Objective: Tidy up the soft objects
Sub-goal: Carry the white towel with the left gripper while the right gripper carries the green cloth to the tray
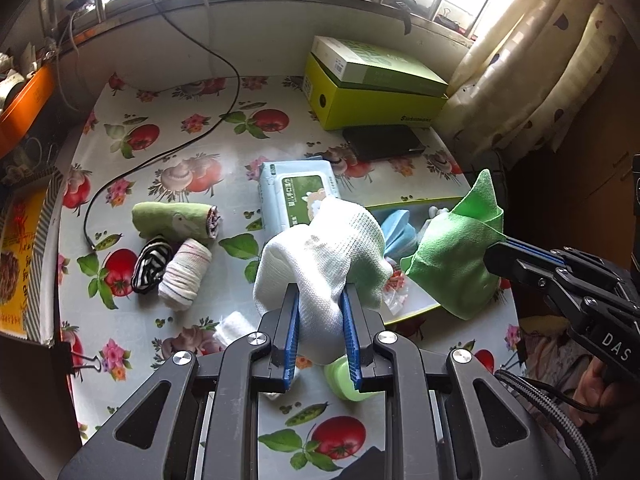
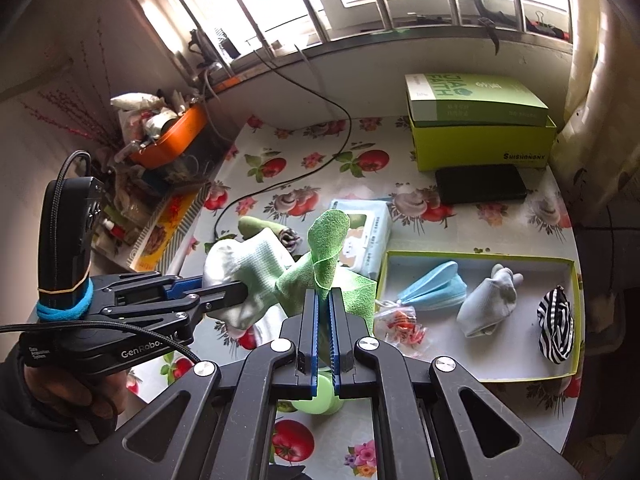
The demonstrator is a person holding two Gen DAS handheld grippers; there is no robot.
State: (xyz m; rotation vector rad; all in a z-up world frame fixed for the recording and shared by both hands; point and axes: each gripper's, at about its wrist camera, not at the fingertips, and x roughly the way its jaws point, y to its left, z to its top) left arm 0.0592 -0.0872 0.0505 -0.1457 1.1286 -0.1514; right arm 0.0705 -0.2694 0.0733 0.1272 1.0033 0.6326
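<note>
The left tongs (image 1: 318,312) are clamping a white sock (image 1: 320,256) above the worktop (image 1: 168,184), and the sock is bulging out in front of the blue pads; the right tongs (image 2: 324,312) are pressing together on a thin green cloth (image 2: 326,248), which is standing up in a loose curl and is touching the sock. Both pieces are hanging in the air, just beside the near left corner of the shallow tray (image 2: 476,258).

The main risk, in my judgement, is that the two fabrics are catching on each other; if one hand is pulling away too fast, the cloth may be dragging the sock out of its grip, or slipping out itself, because only a narrow fold is sitting between the pads. A green bottle (image 2: 316,398) is standing under the tongs, and a low swing could be knocking it over.

Farther on, the tray is already holding a blue mask (image 2: 434,286), a pale sock (image 2: 488,304) and a striped sock (image 2: 556,328); a careless drop may be landing on the rim or on the small plastic packet (image 2: 400,320). On the left, three rolled pieces (image 1: 176,240) are waiting near the black cable (image 1: 120,176); beyond, the wipes pack (image 1: 296,192) is lying close to the tray.
</note>
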